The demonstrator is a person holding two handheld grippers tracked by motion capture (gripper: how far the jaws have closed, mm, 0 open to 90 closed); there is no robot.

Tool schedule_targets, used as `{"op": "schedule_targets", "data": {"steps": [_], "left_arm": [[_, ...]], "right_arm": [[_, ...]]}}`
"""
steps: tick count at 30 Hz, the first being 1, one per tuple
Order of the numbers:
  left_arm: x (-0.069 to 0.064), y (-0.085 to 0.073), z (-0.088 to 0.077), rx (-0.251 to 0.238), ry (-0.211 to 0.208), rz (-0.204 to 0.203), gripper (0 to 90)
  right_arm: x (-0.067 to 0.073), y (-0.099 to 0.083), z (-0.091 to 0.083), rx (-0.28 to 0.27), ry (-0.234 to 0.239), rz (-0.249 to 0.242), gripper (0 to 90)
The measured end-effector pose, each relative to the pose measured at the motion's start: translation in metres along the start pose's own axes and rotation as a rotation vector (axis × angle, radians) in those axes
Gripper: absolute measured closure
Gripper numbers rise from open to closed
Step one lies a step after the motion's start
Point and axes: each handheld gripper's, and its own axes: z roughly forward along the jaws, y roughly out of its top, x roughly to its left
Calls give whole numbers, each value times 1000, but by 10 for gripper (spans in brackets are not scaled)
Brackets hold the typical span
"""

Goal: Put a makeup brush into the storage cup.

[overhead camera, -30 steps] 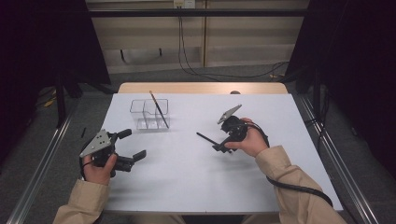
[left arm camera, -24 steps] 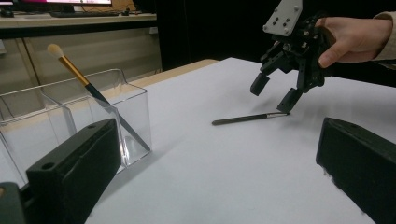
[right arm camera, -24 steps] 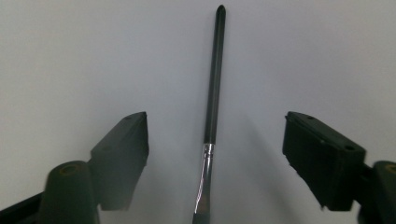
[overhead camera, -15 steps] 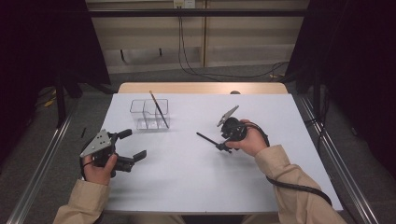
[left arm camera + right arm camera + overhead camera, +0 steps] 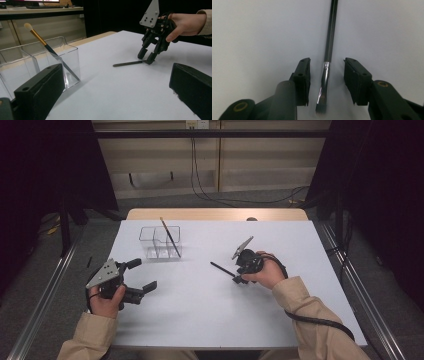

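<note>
From the high view, the right gripper (image 5: 239, 276) is reaching down over a black brush (image 5: 223, 269) lying mid-table (image 5: 200, 320), while the left gripper (image 5: 142, 276) is hovering near the left edge, jaws spread.

In the left gripper view, the right gripper (image 5: 148, 55) is straddling the brush's (image 5: 127, 63) end.

In the right gripper view, the jaws have just been closing around the brush (image 5: 327, 62), not yet touching it.

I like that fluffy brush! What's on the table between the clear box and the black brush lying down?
Nothing: the high view shows bare white table between the clear organizer and the black brush.
</note>
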Motion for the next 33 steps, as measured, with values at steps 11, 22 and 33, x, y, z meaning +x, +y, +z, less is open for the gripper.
{"op": "schedule_targets", "data": {"steps": [11,22,33], "left_arm": [[0,-1,0,5,1,-5,0],[-1,-1,0,7,-1,-2,0],[-1,0,0,7,-4,2,0]], "right_arm": [[1,0,-2,34,17,8,773],[-3,2,-1,59,41,73,792],[1,12,1,125,8,51,812]]}}
